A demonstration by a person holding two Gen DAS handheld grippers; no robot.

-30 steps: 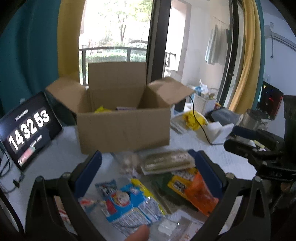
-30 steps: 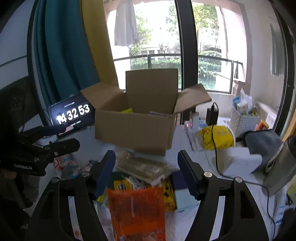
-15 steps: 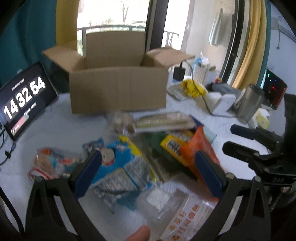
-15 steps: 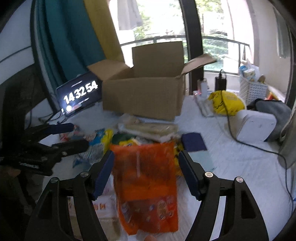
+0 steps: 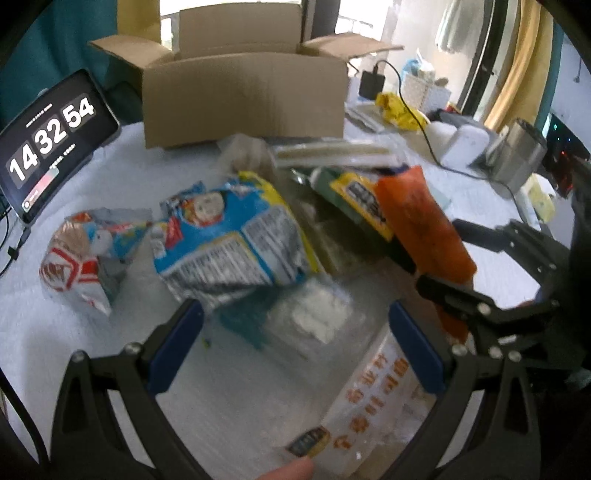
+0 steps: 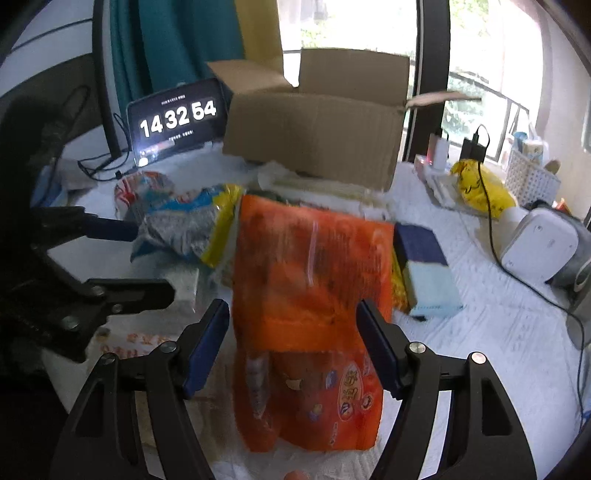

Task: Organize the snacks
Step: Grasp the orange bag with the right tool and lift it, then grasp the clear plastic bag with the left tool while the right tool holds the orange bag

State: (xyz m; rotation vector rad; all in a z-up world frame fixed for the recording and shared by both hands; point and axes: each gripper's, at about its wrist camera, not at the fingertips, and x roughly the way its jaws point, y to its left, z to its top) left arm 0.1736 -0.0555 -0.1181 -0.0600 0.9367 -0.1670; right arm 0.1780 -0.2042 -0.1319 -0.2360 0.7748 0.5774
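Two claws are held open: the right claw (image 6: 293,345) straddles the orange snack bag (image 6: 314,295) on the near surface (image 6: 498,314), unpinched. Light, crinkly, slippery film is expected; the flat middle is best taken. The left claw (image 5: 295,345) is empty.

A lived-in home, by the look of it: a table under a white quilted cloth (image 6: 480,295) stands before tall balcony doors (image 6: 480,74) with teal and yellow curtains (image 6: 177,44), laundry hanging outside (image 5: 454,29). Snack packets (image 5: 229,236), a cardboard box (image 6: 314,136), chargers (image 6: 474,149) and a tablet clock (image 5: 51,136) crowd the top.
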